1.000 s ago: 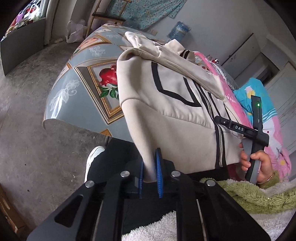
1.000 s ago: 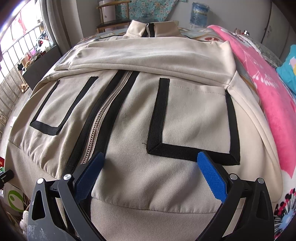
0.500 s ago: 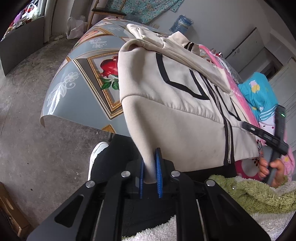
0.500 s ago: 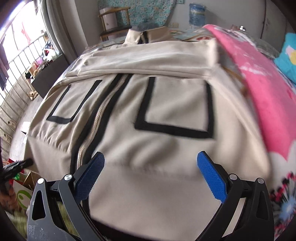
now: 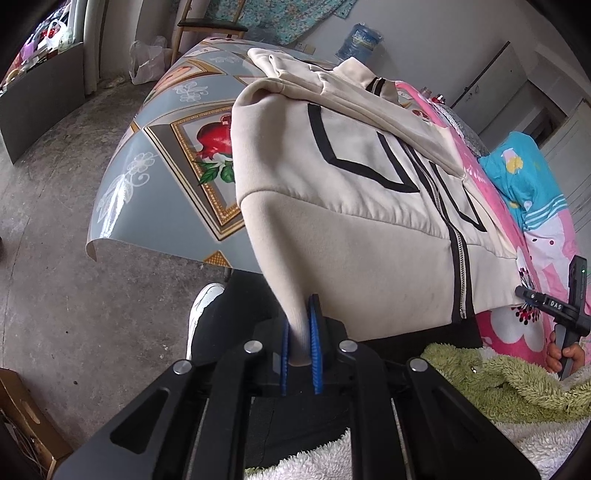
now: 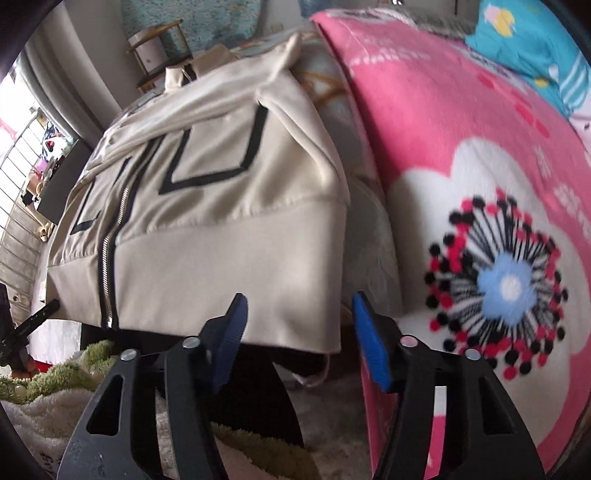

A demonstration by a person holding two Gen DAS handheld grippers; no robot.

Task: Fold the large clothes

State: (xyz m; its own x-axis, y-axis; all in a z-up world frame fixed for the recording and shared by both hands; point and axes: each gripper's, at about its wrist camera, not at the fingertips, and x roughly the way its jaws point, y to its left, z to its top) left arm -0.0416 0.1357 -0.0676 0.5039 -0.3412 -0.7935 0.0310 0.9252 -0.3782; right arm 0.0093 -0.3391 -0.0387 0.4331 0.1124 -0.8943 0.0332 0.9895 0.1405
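Observation:
A cream zip jacket (image 5: 351, 184) with black pocket trim lies front up on a table, sleeves folded across the chest. My left gripper (image 5: 299, 343) is shut on the hem's left corner, which hangs off the near edge. In the right wrist view the jacket (image 6: 207, 229) fills the left half. My right gripper (image 6: 299, 332) is at the hem's right corner with its jaws closing. The corner sits between the blue pads (image 6: 369, 343), which do not press on it. A hand (image 5: 565, 354) carries that gripper at the far right of the left wrist view.
The table (image 5: 155, 177) has a blue-grey floral oilcloth. A pink flowered blanket (image 6: 443, 129) lies right of the jacket, with a turquoise cloth (image 6: 535, 44) behind it. Green fluffy fabric (image 5: 498, 376) is near me. A cardboard box (image 5: 22, 417) and a chair (image 5: 210, 27) stand on the floor.
My right gripper has slid right along the hem, from near the zip to the right corner, and its jaws have narrowed. The left gripper has kept its hold in place.

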